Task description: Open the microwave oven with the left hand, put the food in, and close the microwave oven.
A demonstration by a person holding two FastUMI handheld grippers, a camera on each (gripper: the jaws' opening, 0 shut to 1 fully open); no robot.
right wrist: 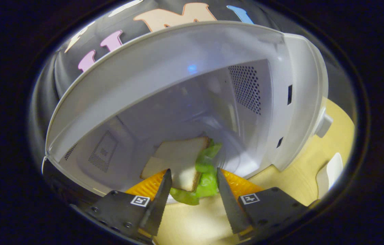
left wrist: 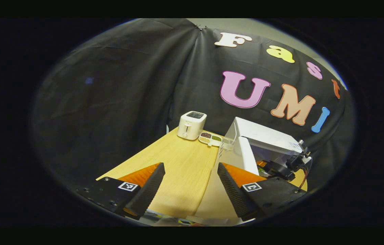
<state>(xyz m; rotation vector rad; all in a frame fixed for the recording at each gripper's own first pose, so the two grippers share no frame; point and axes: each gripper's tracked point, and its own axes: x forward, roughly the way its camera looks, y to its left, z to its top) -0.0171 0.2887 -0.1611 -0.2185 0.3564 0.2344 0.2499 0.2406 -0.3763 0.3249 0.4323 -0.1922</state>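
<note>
The left gripper (left wrist: pixel 190 185) is hanging over the wooden desk (left wrist: pixel 181 163) with its jaws standing wide and nothing between them. Ahead of it, the white microwave oven (left wrist: pixel 263 136) is sitting on the desk with its door (left wrist: pixel 246 154) swung open, the right gripper (left wrist: pixel 289 165) showing at its mouth. A white toaster (left wrist: pixel 192 125) and a small divided tray (left wrist: pixel 210 138) are standing near the booth wall. In the right gripper view, the right gripper (right wrist: pixel 192 185) is pointing into the microwave oven's cavity (right wrist: pixel 192 112), its jaws spread apart, and the sandwich (right wrist: pixel 181 165) with green lettuce is lying on the cavity floor between them; whether they are touching it, I cannot tell
</note>
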